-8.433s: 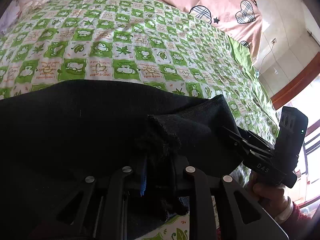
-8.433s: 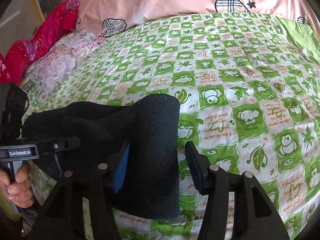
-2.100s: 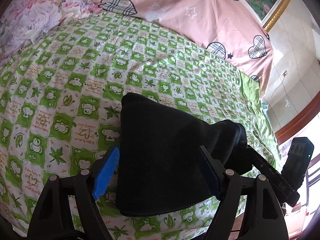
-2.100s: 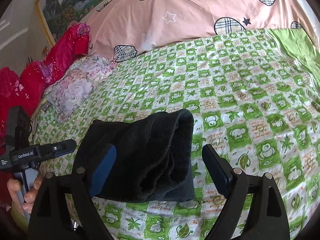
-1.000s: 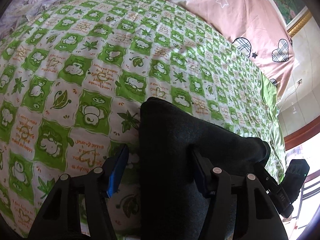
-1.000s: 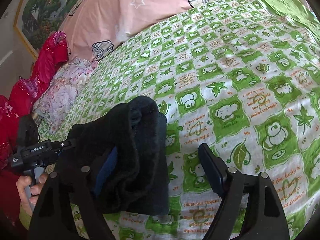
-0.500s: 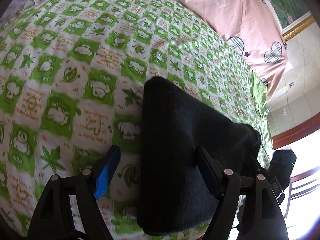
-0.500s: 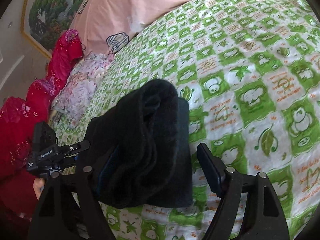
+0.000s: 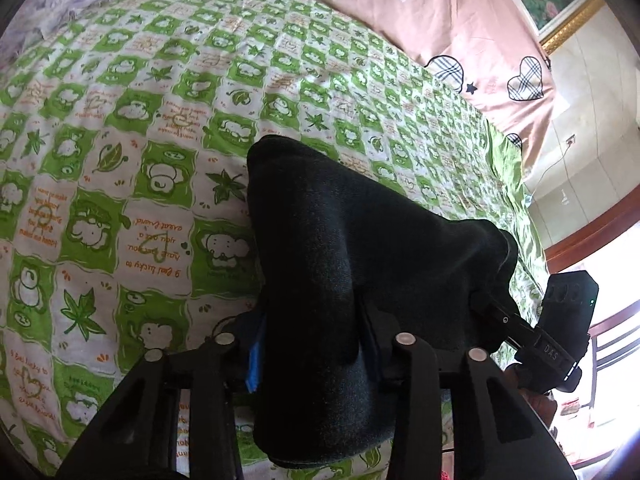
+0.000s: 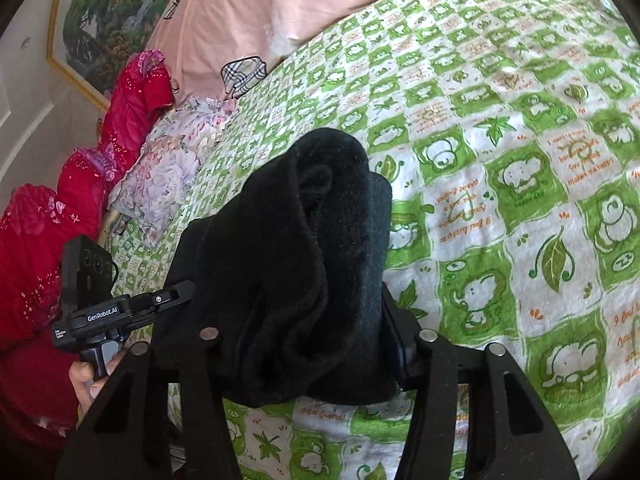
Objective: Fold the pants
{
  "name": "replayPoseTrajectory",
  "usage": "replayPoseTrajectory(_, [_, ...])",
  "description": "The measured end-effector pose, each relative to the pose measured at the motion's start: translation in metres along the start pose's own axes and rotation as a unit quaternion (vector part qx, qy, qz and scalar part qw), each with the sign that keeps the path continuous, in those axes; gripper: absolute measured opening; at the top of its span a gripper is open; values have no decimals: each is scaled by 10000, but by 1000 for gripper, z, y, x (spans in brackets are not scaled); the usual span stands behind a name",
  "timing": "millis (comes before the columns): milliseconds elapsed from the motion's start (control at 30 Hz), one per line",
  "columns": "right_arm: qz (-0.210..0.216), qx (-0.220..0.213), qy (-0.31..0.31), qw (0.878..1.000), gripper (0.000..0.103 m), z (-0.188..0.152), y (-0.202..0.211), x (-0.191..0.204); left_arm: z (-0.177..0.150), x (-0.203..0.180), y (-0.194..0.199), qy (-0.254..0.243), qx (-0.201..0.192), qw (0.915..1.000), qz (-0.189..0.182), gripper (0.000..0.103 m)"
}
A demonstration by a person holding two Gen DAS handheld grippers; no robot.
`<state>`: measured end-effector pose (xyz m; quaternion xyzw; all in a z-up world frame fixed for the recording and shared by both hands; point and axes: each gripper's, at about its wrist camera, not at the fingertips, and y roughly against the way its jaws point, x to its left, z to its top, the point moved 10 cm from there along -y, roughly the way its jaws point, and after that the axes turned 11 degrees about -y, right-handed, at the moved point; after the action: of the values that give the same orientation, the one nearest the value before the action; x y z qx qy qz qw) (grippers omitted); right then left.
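Both tools, tilted downward, closing on pants (image 9: 352, 264).

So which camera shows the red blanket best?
The right wrist view: the red blanket fills its left edge beside the floral pillow. The left wrist view shows none of it, only the black pants on the green bedsheet.

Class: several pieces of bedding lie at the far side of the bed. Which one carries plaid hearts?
The pink quilt along the head of the bed. It alone has plaid hearts and small stars; the pillow beside it is floral, and the red bedding is sparkly, without hearts.
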<state>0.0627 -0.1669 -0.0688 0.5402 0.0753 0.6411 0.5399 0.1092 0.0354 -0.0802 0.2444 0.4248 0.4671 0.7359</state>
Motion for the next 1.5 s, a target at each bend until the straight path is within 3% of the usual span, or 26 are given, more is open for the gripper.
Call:
replayPoseTrajectory(133, [16, -124, 212, 9997, 49, 7, 5, 17, 7, -5, 13, -75, -154, 9998, -33, 27])
replayPoseTrajectory(333, [163, -197, 374, 9990, 47, 26, -1, 42, 27, -3, 33, -156, -436, 9989, 68, 25])
replayPoseTrajectory(800, [488, -118, 811, 9954, 47, 72, -73, 106, 94, 68, 65, 125, -896, 9932, 730, 26])
replayPoseTrajectory(967, [494, 47, 796, 9956, 47, 79, -103, 108, 111, 96, 55, 211, -843, 9922, 895, 26])
replayPoseTrajectory(1200, [366, 262, 739, 9962, 49, 79, -126, 97, 104, 113, 37, 245, -672, 9927, 974, 26])
replayPoseTrajectory(1500, [279, 403, 653, 9967, 57, 74, -137, 78, 92, 123, 21, 313, -554, 9940, 894, 36])
